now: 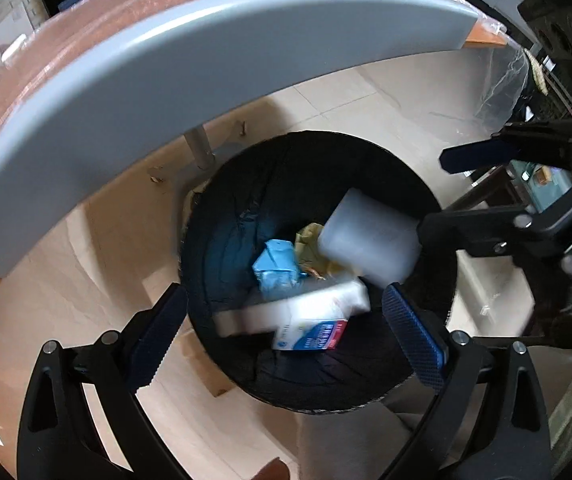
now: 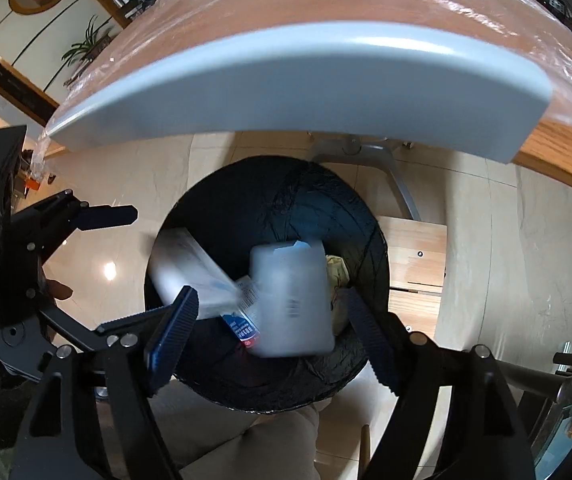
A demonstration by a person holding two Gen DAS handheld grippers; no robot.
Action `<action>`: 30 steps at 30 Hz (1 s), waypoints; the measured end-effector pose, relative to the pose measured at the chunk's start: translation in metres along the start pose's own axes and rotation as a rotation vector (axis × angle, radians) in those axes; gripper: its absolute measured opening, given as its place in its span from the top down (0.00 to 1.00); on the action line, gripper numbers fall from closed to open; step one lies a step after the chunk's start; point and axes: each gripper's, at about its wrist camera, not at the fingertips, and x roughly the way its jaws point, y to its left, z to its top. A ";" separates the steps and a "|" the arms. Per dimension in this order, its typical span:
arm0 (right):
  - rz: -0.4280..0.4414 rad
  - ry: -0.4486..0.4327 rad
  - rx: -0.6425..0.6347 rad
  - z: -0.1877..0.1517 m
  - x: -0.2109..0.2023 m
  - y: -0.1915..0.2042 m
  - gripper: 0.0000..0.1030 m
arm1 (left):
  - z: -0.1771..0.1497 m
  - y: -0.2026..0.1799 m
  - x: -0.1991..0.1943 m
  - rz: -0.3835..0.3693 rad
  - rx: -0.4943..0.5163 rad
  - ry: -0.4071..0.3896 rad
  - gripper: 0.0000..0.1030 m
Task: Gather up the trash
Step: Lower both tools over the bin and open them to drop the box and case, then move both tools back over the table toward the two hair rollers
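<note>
A round bin with a black liner (image 1: 222,240) stands on the floor below both grippers; it also shows in the right wrist view (image 2: 246,208). A blurred white plastic container (image 1: 370,236) (image 2: 292,304) and a blurred flat white box (image 1: 290,312) (image 2: 190,272) are in mid-air over the bin mouth. Inside lie a blue carton (image 1: 278,268), a white pack with blue and red print (image 1: 318,334) (image 2: 242,326) and yellowish crumpled wrapping (image 1: 310,240) (image 2: 338,272). My left gripper (image 1: 286,340) is open and empty above the bin. My right gripper (image 2: 272,340) is open and empty above it.
A wooden table under clear plastic, with a grey edge (image 1: 206,64) (image 2: 286,80), overhangs the bin's far side. Its grey leg (image 1: 200,148) (image 2: 402,188) stands on the tiled floor. A low wooden stool (image 2: 418,264) sits right of the bin. The right gripper shows at the left view's right edge (image 1: 486,184).
</note>
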 end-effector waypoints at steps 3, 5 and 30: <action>-0.003 -0.010 0.000 0.000 -0.005 0.000 0.26 | 0.000 -0.001 0.000 0.025 0.009 0.001 0.04; -0.003 -0.020 0.001 0.000 -0.009 -0.001 0.26 | -0.002 0.000 -0.002 0.030 0.009 0.000 0.04; -0.141 -0.440 -0.074 0.070 -0.157 -0.012 0.08 | 0.056 0.001 -0.142 0.064 0.121 -0.366 0.04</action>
